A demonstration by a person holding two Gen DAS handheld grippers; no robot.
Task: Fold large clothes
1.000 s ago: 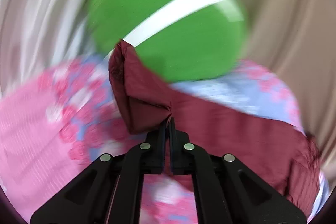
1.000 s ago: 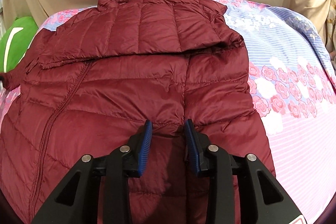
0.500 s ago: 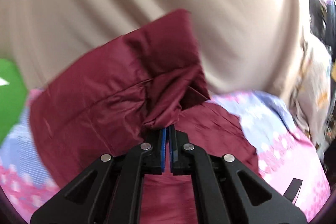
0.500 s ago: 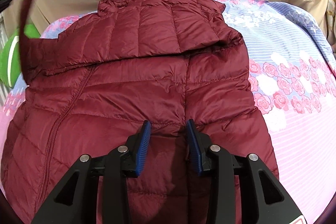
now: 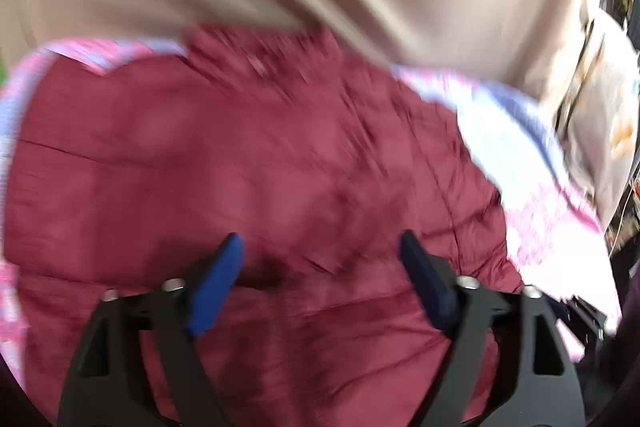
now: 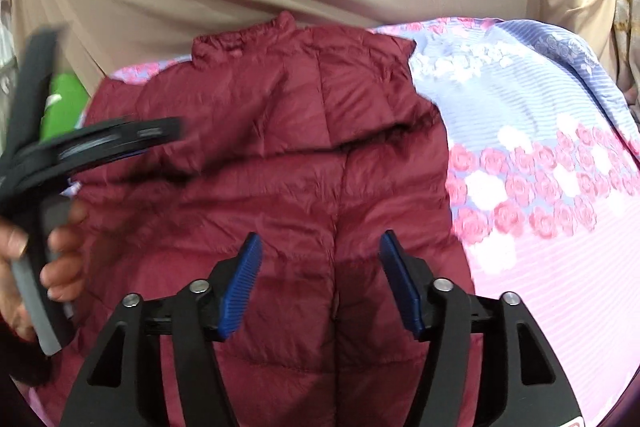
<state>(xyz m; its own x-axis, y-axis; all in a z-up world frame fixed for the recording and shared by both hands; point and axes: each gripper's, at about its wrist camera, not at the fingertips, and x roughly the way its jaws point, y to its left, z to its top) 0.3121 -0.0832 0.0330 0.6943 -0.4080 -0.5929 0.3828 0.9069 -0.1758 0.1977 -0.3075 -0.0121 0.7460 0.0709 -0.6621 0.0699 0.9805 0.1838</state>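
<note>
- Ahead of both tongs: maroon puffer jacket [image 6: 280, 163] lies flat on the floral bedspread [image 6: 560, 187], collar at the far end, sleeves laid across the body
- Handling, judged: light, soft and springy; the slick shell may slip, and folds may puff back up. Best grips are the stitched seams, hem or cuffs, not the padded panels
- Left tongs [image 5: 320, 259]: spread wide, gripping nothing, hovering over the jacket's middle; contact cannot be told through blur
- Right tongs [image 6: 320, 259]: spread wide, empty, straddling the centre seam near the lower body
- Left of the right tongs: a green object [image 6: 64, 103] beside the jacket
</note>
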